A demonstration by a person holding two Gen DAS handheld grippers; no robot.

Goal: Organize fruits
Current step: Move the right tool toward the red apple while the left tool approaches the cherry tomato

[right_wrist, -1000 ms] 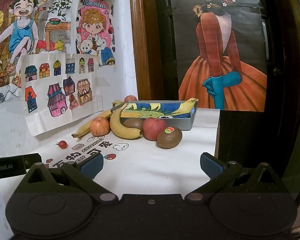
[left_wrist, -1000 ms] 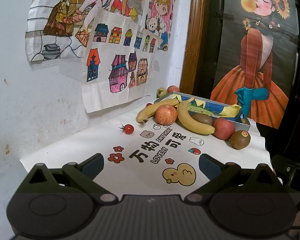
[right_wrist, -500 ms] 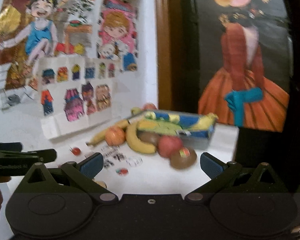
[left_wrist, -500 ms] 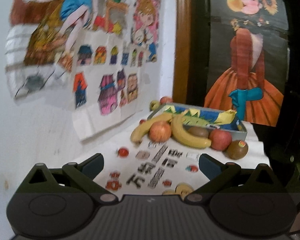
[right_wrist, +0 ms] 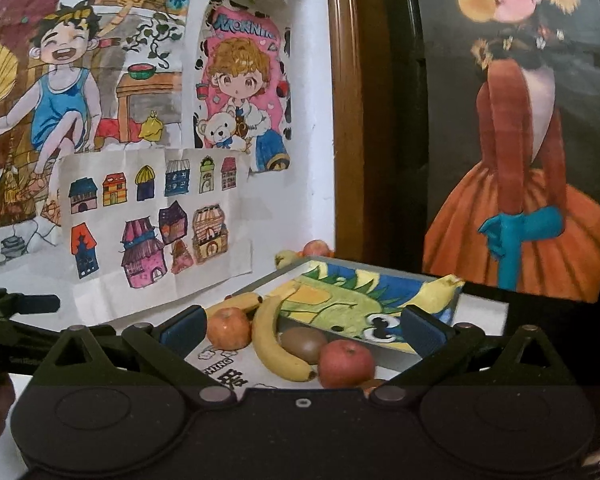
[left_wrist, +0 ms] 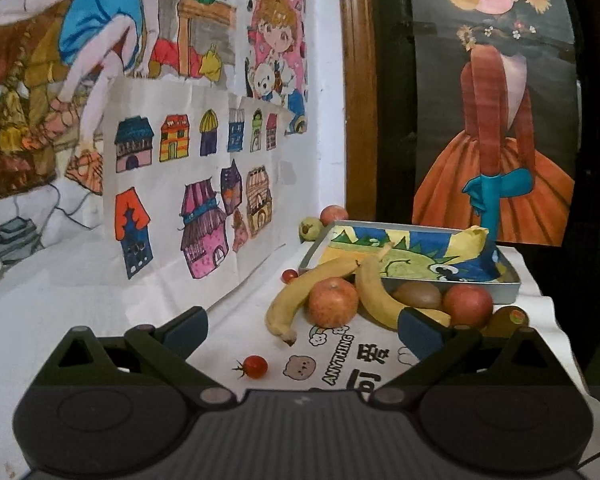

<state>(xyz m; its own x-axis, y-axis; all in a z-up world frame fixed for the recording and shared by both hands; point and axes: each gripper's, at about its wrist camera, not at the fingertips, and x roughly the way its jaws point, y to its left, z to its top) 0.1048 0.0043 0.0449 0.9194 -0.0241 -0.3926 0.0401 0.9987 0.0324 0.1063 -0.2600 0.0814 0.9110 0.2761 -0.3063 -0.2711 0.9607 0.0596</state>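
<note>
Task barely begun, I judge: tray (left_wrist: 476,287) at mid right of the left view holds only a drawing, no fruit. All fruit lies on the surface (left_wrist: 236,304) at the tray's near edge, centre frame: two bananas (left_wrist: 374,292), apples (left_wrist: 334,301), kiwis (left_wrist: 417,295); an apple and a pear sit behind the tray. Cherry tomato (left_wrist: 255,366) sits apart, lower centre. Skins look sound. Left gripper (left_wrist: 302,324) and right gripper (right_wrist: 300,326): jaws apart, holding nothing.
</note>
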